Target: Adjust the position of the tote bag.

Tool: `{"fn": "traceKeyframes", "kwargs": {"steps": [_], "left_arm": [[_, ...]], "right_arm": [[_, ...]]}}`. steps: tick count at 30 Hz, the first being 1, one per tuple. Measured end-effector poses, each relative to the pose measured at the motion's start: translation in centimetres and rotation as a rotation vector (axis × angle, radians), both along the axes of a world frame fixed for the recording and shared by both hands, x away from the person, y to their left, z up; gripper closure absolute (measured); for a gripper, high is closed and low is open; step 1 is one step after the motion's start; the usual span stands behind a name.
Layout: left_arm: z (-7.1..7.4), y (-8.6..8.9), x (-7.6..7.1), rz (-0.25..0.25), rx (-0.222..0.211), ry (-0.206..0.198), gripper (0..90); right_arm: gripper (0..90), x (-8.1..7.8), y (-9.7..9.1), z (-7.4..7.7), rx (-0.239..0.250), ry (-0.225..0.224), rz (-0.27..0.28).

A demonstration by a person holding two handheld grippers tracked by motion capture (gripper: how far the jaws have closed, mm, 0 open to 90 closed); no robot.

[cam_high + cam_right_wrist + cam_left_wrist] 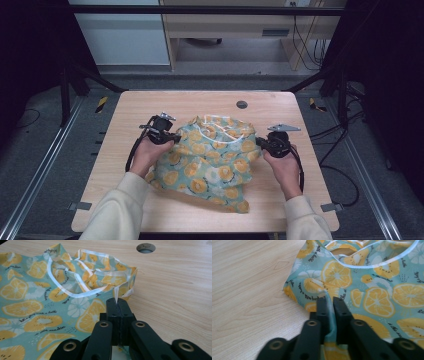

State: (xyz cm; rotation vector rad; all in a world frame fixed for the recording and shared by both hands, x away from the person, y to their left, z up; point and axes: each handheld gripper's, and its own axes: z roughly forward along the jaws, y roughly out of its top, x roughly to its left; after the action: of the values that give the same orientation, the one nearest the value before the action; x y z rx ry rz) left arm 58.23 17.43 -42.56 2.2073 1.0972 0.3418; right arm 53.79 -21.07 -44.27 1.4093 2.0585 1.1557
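Observation:
A teal fabric bag (210, 160) printed with orange slices lies crumpled in the middle of the wooden table (150, 107), its white-trimmed handles (75, 293) toward the far side. My left gripper (176, 137) is shut on a fold of the bag's left edge; in the left gripper view the bag (367, 290) is pinched between the black jaws of that gripper (330, 301). At the bag's right edge my right gripper (259, 142) is shut on the cloth, and the right gripper view shows this gripper (117, 301) with a thin ridge of the bag (37, 302) held in its closed jaws.
A round cable hole (242, 104) sits in the table near the far edge, also seen as the hole (146, 247) in the right gripper view. Bare wood surrounds the bag on all sides. Dark frame posts and cables stand beyond the table.

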Motion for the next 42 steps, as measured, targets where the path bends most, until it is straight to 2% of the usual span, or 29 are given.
{"fn": "traceKeyframes", "kwargs": {"steps": [1, 3, 4, 8, 9, 11, 13, 15, 24, 29, 33, 42], "left_arm": [[0.0, 0.0, 0.0, 0.000, 0.000, 0.000, 88.6], [0.3, 0.3, -0.6, -0.003, 0.016, -0.038, 90.0], [0.3, 0.3, -0.6, -0.003, 0.016, -0.038, 90.0], [1.3, 1.1, -1.4, 0.021, 0.002, -0.101, 90.0], [1.3, 1.1, -1.4, 0.021, 0.002, -0.101, 90.0], [1.8, 1.3, -1.7, 0.024, 0.013, -0.130, 90.0], [1.9, 1.4, -1.8, 0.029, 0.008, -0.142, 90.0], [2.1, 1.7, -1.9, 0.039, -0.016, -0.162, 90.0], [2.4, 2.2, -2.4, 0.041, -0.040, -0.185, 90.0], [2.7, 2.6, -2.4, 0.047, -0.075, -0.192, 90.0], [3.0, 2.6, -2.5, 0.040, -0.073, -0.209, 90.0], [3.8, 3.1, -3.1, 0.037, -0.101, -0.245, 90.0]], "right_arm": [[90.0, -0.1, -0.1, 0.1, 0.003, -0.005, -0.001], [90.0, -0.2, -0.4, 0.4, 0.001, -0.013, -0.004], [90.0, -0.2, -0.4, 0.4, 0.001, -0.013, -0.004], [90.0, -0.2, -1.2, 1.1, 0.001, -0.030, -0.007], [90.0, -0.2, -1.2, 1.2, 0.000, -0.031, -0.005], [90.0, -0.2, -1.2, 1.5, -0.009, -0.035, 0.001], [90.0, -0.2, -1.1, 1.6, -0.011, -0.040, 0.002], [90.0, -0.1, -1.1, 2.1, -0.021, -0.051, 0.010], [90.0, -0.1, -1.1, 3.0, -0.017, -0.056, 0.023], [90.0, -0.1, -1.2, 3.7, -0.019, -0.069, 0.033], [90.0, 0.0, -1.3, 4.3, -0.024, -0.078, 0.038], [90.0, -0.4, -1.3, 5.8, -0.028, -0.130, 0.060]]}}
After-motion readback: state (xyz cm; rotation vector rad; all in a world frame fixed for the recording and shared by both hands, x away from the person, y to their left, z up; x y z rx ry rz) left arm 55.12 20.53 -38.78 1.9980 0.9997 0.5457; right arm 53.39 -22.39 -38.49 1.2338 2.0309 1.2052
